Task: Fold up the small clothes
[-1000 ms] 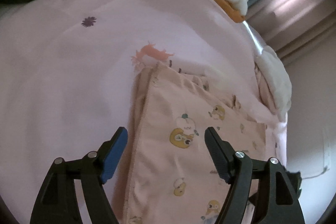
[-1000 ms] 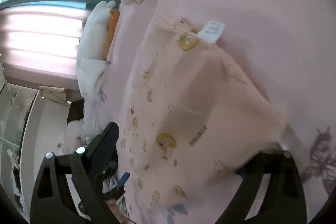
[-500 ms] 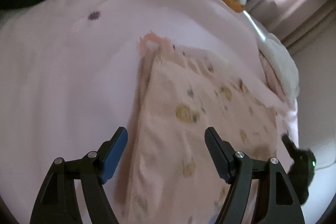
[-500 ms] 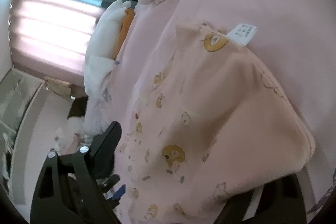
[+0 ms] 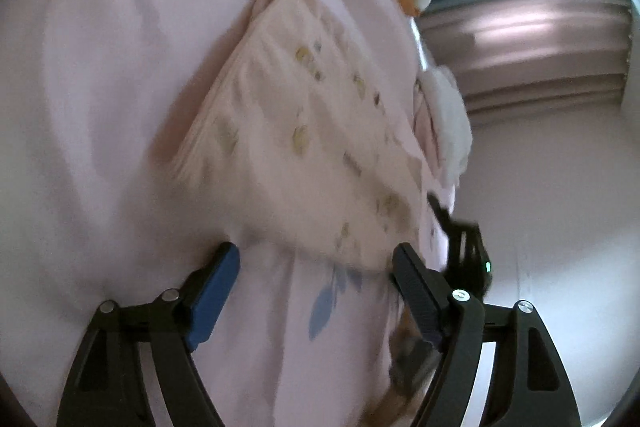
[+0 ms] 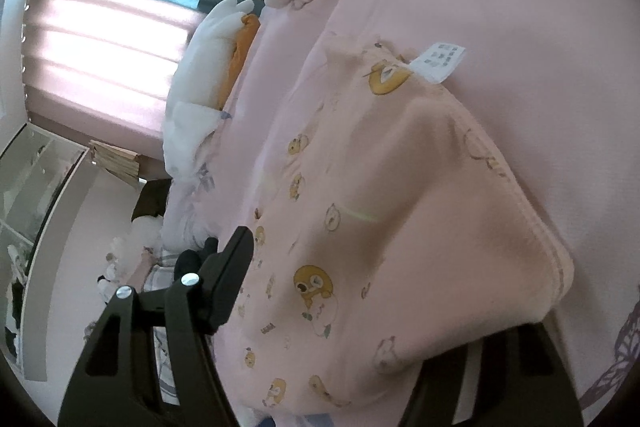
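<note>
The left gripper [image 5: 316, 267] hangs with its jaws spread wide and empty over the pink bedsheet [image 5: 100, 87]. The folded peach garment [image 5: 304, 131] lies at its 12 o'clock, blurred. The right gripper [image 6: 360, 307] seems released, the garment [image 6: 400, 211] draped over one finger; its white label [image 6: 440, 61] sits at 1 o'clock.
</note>
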Tool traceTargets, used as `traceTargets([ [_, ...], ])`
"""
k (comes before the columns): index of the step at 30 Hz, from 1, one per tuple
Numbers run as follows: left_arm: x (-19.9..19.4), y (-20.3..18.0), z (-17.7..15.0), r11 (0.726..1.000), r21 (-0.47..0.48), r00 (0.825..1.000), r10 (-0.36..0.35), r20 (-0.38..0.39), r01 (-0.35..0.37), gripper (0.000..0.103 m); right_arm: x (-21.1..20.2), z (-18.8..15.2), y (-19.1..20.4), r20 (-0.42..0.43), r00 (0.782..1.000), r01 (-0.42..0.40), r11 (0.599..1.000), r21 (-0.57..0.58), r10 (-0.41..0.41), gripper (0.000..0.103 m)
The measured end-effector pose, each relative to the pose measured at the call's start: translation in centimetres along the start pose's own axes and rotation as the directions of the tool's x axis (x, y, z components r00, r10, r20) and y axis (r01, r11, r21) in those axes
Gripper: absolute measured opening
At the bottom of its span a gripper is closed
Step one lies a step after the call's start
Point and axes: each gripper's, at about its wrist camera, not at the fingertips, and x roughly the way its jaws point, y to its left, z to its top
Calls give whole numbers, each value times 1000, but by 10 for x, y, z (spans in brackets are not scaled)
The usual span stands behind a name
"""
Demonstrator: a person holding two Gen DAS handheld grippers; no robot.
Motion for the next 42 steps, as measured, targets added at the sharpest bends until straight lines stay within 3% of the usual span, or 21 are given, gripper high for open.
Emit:
traceTargets([
  [7,19,-3,34,990,-135,985,-14,173,38,78,1,1,-2,5,1000,-3,1000,-5,3,66],
  [10,36,-3,52,985,-169,986,-17,163,45,75,1,1,-5,12,1000,16,1000,6,-16,54],
  [12,40,-2,58,981,-195,982,30,185,6,61,2,2,-12,18,999,42,999,28,-42,39],
  [14,46,3,58,975,-221,974,79,210,-32,32,5,5,-20,10,998,56,997,54,-56,17],
  [16,53,12,58,974,-219,967,113,229,-62,16,9,8,-26,-7,999,36,997,62,-35,9],
  [21,46,5,52,984,-153,962,127,241,-91,13,5,7,-23,-8,1000,13,998,54,-13,8],
  [23,39,7,50,984,-168,968,98,229,-60,9,-1,6,-27,-24,999,-44,993,110,47,8],
  [26,27,11,48,982,-187,977,5,215,36,6,-13,4,-32,-23,993,-115,980,161,120,6],
  [30,4,1,38,991,-132,967,25,254,10,4,-29,-5,-22,-30,993,-106,987,124,111,5],
  [32,2,-7,37,996,-86,963,56,263,-34,4,-35,-8,-15,-23,997,-76,994,79,78,5],
  [34,9,-10,38,995,-73,963,81,258,-64,3,-38,-10,-11,0,1000,6,999,31,-6,6],
  [35,15,-7,40,995,-83,967,72,245,-53,3,-35,-10,-13,5,1000,18,1000,22,-18,10],
  [37,31,7,43,986,-163,982,-3,189,34,4,-20,-12,-27,-35,999,5,996,91,-2,11],
  [39,39,18,43,972,-225,985,-32,172,71,16,-17,-12,-33,-37,999,-35,992,123,40,10],
  [42,41,13,45,981,-169,978,-63,200,97,38,-12,-9,-28,-39,997,-63,992,113,67,16],
])
